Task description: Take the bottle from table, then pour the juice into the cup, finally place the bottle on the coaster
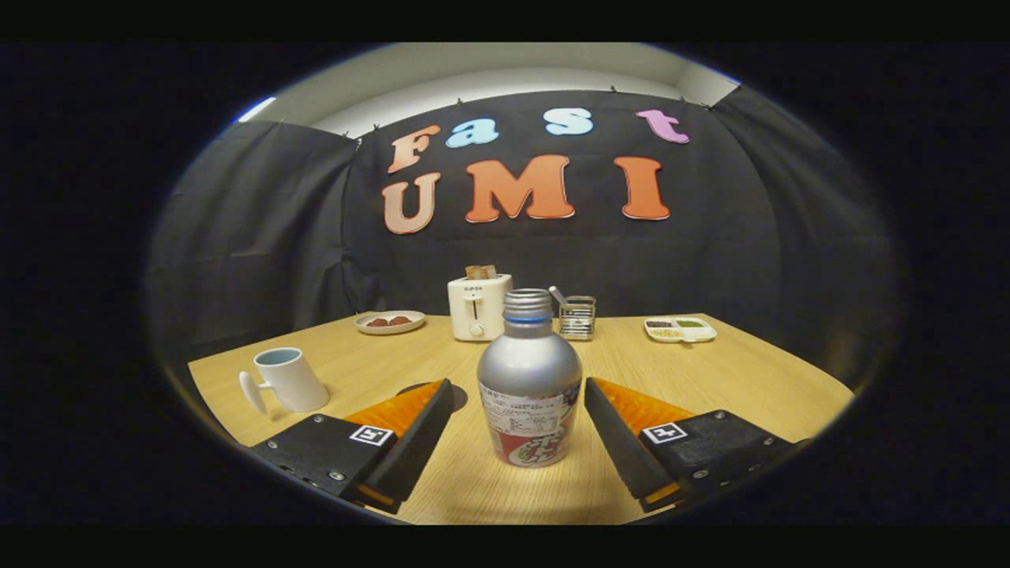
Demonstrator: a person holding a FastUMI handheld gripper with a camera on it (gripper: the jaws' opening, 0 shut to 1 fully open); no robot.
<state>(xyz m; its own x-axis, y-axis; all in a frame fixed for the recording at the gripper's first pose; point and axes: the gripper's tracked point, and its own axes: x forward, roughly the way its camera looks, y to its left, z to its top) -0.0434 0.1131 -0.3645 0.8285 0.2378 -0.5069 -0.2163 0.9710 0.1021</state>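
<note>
Silver bottle (529,379) upright between spread tool (518,410) fingers, untouched.

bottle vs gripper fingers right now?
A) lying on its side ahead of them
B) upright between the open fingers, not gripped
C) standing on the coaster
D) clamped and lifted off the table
B: the bottle stands upright on the wooden table, cap on, between the fingers of the gripper, with a gap showing on each side, so the fingers are open and not pressing on it.
</note>
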